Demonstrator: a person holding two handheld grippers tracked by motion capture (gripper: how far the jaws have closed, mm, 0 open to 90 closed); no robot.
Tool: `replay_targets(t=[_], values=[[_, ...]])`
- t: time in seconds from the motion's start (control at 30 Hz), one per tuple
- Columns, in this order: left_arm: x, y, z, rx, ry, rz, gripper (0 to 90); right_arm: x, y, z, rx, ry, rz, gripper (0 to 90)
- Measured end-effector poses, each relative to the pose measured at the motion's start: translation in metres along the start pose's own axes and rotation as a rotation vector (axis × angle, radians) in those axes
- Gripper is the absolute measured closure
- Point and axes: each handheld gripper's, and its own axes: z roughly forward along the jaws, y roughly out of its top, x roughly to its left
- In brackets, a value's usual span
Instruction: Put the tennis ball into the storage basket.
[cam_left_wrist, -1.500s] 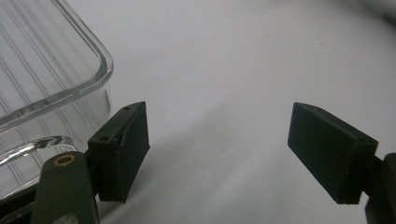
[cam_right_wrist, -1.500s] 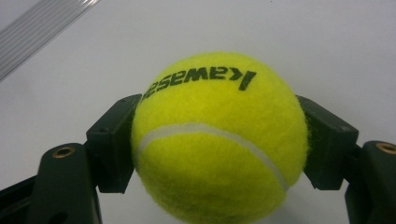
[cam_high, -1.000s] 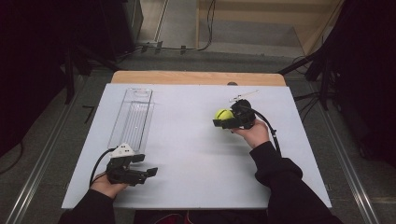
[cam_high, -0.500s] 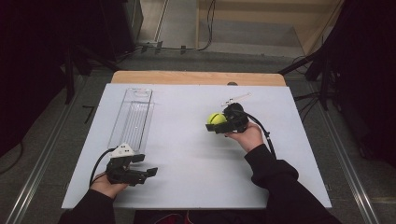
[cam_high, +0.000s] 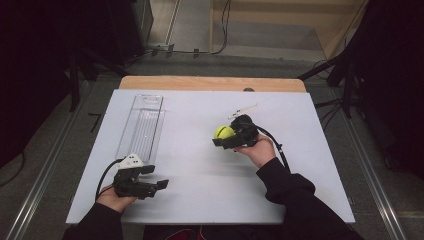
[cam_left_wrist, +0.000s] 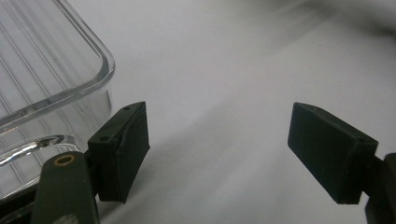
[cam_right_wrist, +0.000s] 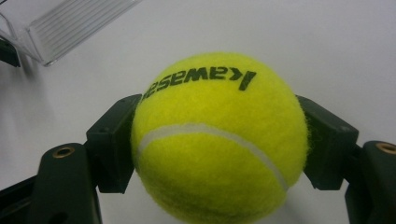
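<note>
The yellow tennis ball (cam_right_wrist: 217, 140) sat pinched between the two black jaws of your right gripper (cam_high: 235, 136), its white seam curving across the front and the printed word "kawasaki" reading upside down along its top in the right gripper view. In the high view you held that ball (cam_high: 223, 132) right of the table's centre, your right hand (cam_high: 259, 150) wrapped around the gripper's body and its cable looping back over your dark sleeve. Just beyond it a small white strip (cam_high: 243, 110) lay on the white tabletop (cam_high: 300, 180). Your left gripper (cam_high: 141, 186) rested low at the near left of the table with its jaws spread wide apart and nothing between them. Beside its left jaw stood the rounded corner of a long clear plastic tray (cam_left_wrist: 56, 70), ribbed along its bottom, which in the high view ran away from you along the left side of the table. A band of bare wood (cam_high: 210, 83) showed at the table's far edge. Around the table the room was dark, with grey flooring, metal rails on both sides, and cables trailing across the floor beyond.
</note>
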Motion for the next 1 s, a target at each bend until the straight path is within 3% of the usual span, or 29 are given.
replay_targets(t=[1.0], values=[[0.0, 0.0, 0.0, 0.002, 0.002, 0.004, 21.0, 0.02, 0.013, 0.012, -0.018, 0.039, -0.029, 23.0]])
